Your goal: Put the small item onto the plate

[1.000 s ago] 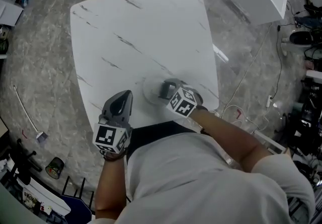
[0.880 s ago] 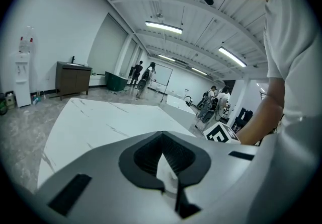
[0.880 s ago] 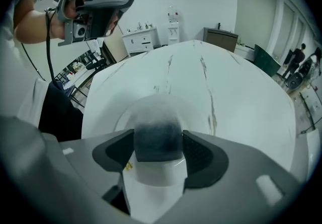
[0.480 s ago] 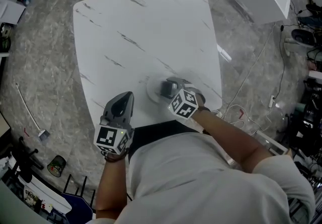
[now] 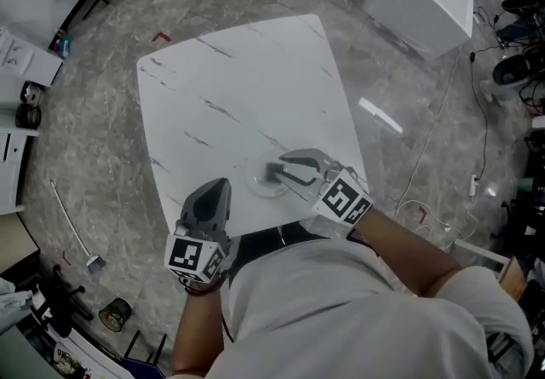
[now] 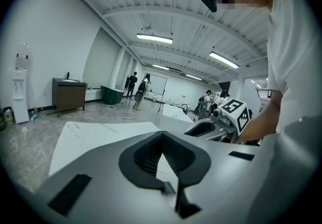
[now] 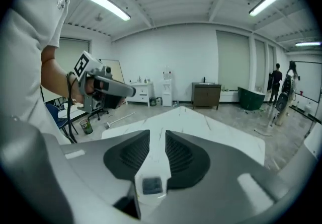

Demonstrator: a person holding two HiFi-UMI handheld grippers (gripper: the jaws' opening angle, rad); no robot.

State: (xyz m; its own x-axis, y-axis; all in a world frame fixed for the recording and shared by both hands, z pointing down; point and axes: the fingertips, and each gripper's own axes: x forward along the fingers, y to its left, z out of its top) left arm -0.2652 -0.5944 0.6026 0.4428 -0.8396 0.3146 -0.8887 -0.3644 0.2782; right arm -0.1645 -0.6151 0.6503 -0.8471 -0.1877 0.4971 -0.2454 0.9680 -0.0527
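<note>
At the left of the head view, the left gripper (image 5: 217,190) hovers over the near edge of the white marble table (image 5: 238,88), its marker cube towards the person. It points away across the tabletop. In its own view the two jaws meet at the tips and their dark ribbed pads hold nothing, with only a sliver of table showing through the hollow behind the tips. It is well apart from the plate (image 5: 255,184), a pale round dish that sits on the table to its right, near the same front edge. The small item (image 5: 273,171), a dark little block, lies on the plate towards its right side. In the head view it is right at the tips of the right gripper (image 5: 289,166), which reaches in from the right with its marker cube by the person's forearm. From above, contact between the item and the tips cannot be judged. The right gripper view settles the grip: its jaws have just been closing and now stand a narrow slit apart. Nothing is between them, and only bare tabletop shows through the gap. The item and the plate lie below that view's field and do not appear in it.
</note>
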